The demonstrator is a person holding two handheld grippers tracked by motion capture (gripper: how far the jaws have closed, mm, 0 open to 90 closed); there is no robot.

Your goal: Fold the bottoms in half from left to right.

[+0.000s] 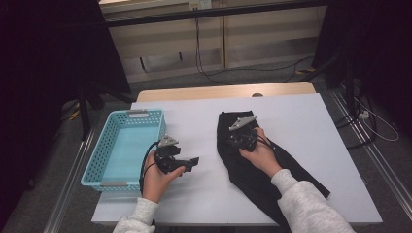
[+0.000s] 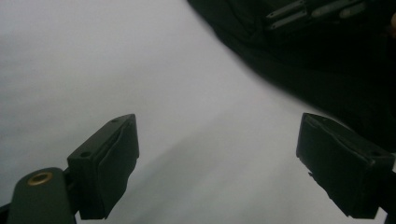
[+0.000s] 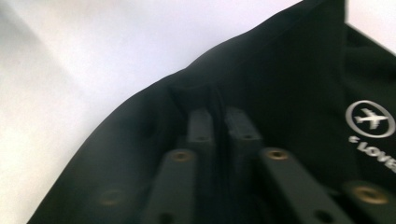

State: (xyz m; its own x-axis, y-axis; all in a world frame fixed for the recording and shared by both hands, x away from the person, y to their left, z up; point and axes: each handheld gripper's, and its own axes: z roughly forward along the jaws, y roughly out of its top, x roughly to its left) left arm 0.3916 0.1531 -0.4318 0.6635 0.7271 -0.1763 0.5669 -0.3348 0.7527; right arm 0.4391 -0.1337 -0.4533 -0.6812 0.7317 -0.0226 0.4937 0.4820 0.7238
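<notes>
Right gripper (image 3: 218, 126) is pinched on a fold of the black cloth garment (image 1: 243, 165); left gripper (image 2: 219, 163) idles open beside it. Looks like the pick-up step: next, lift clear toward the turquoise perforated plastic basket (image 1: 99, 165).

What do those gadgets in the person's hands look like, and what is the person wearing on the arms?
Each hand holds a black tool with two flat, block-shaped jaws: the left gripper and the right gripper. Each carries a grey three-cornered plate on top and trails a black cable. Brass-coloured rivets dot the jaw arms. The sleeves are light grey and fleecy.
</notes>
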